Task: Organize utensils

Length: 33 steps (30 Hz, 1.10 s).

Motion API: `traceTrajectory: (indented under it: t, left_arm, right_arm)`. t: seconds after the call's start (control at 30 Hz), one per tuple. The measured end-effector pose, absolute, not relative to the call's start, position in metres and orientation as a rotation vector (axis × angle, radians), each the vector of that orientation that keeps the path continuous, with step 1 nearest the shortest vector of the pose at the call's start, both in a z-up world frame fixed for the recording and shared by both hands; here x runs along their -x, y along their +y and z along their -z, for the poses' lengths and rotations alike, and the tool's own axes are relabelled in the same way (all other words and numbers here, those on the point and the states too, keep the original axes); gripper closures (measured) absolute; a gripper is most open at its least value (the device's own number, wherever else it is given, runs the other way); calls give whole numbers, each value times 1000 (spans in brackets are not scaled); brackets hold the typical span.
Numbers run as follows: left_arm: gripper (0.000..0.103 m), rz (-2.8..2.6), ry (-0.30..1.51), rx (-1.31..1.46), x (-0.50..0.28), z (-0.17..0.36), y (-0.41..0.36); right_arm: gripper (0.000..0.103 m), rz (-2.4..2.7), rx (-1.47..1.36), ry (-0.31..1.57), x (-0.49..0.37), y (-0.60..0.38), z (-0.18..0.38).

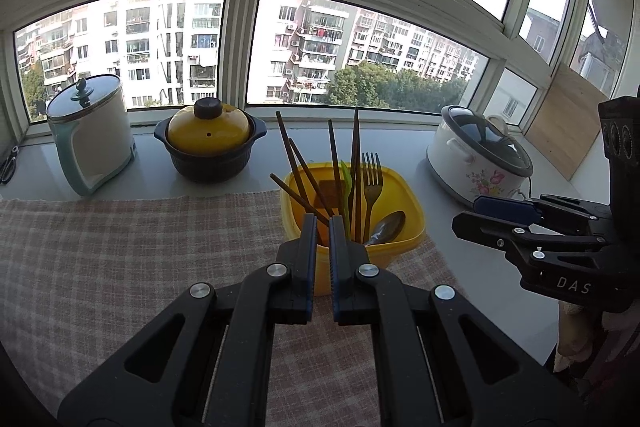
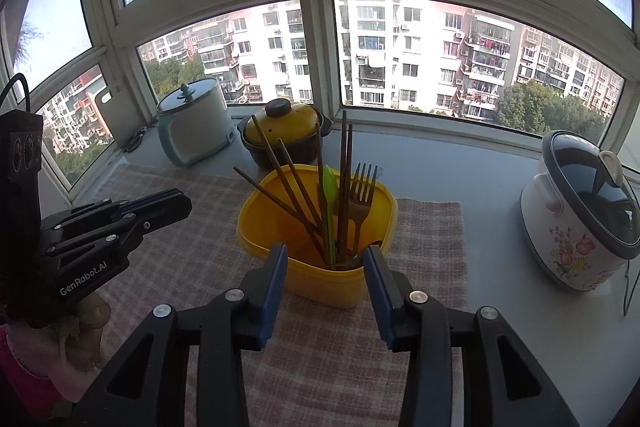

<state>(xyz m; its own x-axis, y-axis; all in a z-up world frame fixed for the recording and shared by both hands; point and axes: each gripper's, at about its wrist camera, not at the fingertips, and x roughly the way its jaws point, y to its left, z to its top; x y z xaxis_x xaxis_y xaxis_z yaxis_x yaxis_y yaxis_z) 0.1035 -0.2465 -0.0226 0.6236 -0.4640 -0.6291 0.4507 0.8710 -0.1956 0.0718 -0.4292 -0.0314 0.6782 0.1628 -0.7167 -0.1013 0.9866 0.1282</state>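
A yellow plastic container (image 1: 400, 239) (image 2: 256, 227) stands on a checked cloth. Upright in it are several dark chopsticks (image 1: 296, 163) (image 2: 280, 167), a brown fork (image 1: 372, 179) (image 2: 362, 187) and a green utensil (image 1: 346, 183) (image 2: 329, 195), with a metal spoon (image 1: 386, 227) lying against the rim. My left gripper (image 1: 323, 221) (image 2: 176, 203) is shut on nothing, just short of the container's near wall. My right gripper (image 2: 326, 253) (image 1: 500, 215) is open, its pads either side of the near rim without touching it, nothing held.
Along the windowsill stand a white-and-teal kettle (image 1: 92, 135), a dark clay pot with a yellow lid (image 1: 210, 143) and a floral rice cooker (image 1: 480, 159) (image 2: 576, 211). A wooden board (image 1: 568, 123) leans at the right. The checked cloth (image 1: 120, 247) covers the near counter.
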Motion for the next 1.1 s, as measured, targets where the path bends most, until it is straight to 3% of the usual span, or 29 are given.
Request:
traceTrajectory:
  t: [0.17,0.23,0.3,0.43,0.53,0.6,0.9,1.0,1.1]
  left_arm:
    - [99,531,718,12,-87,17,-239]
    - [82,527,713,7,-79,15,-237]
    - [68,517,698,1,-71,13,-233]
    - [39,493,683,-15,-59,8,-228]
    - [27,479,670,-40,-51,5,-225]
    - [22,469,665,-61,-46,4,-224]
    - [12,388,681,-121,-37,7,-219]
    - [7,361,683,-130,-35,9,-216]
    - [7,345,687,-142,-34,9,-214]
  right_arm:
    - [53,-126,-55,795,-57,-420,29]
    - [49,-119,-49,785,-51,-417,27]
    - [36,-107,-50,769,-44,-414,25]
    - [22,-87,-45,740,-33,-410,20]
    - [14,-68,-23,718,-27,-406,17]
    - [10,-57,-16,707,-24,-405,16]
    - [10,-31,-8,712,-19,-401,18]
    - [0,-19,-10,700,-16,-402,18]
    - [0,-19,-20,697,-14,-403,18]
